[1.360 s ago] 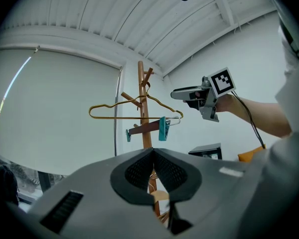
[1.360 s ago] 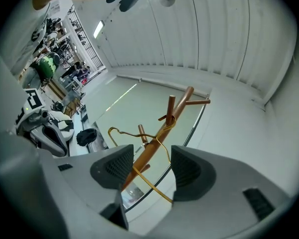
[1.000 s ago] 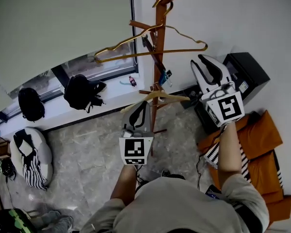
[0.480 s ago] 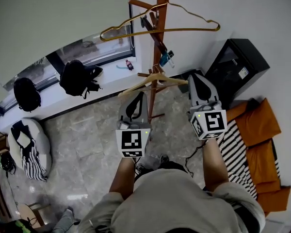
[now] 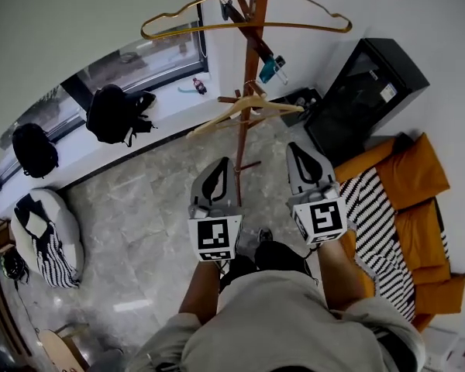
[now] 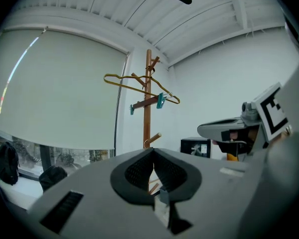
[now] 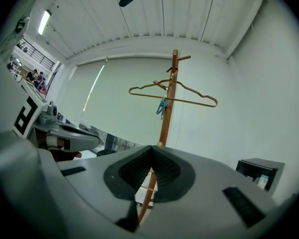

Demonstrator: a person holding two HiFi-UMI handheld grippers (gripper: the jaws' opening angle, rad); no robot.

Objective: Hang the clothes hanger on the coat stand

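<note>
Jaws on both tools are pressed together with nothing caught between them. The left gripper (image 5: 222, 163) and the right gripper (image 5: 296, 147) sit side by side out in front of the person's chest, both pointing level toward twelve o'clock. Each carries its marker cube at the back end, just ahead of a bare forearm.

Straight on at twelve o'clock stands the wooden coat stand (image 5: 243, 142), clear of both grippers. The gold wire clothes hanger (image 5: 310, 26) hangs from a peg high on the stand, its long bottom bar reaching from about ten o'clock across to two o'clock. Lower down the pole a wooden hanger (image 5: 273, 108) rests on another peg, and a teal clip (image 5: 270, 68) sits between the two.

At two o'clock a black cabinet (image 5: 364, 91) stands against the white wall. At three o'clock lie orange cushions (image 5: 418, 184) with a black-and-white striped cloth (image 5: 376, 215) draped over them. At ten o'clock a black backpack (image 5: 112, 115) sits on the window ledge, above the grey marble floor (image 5: 139, 223).
</note>
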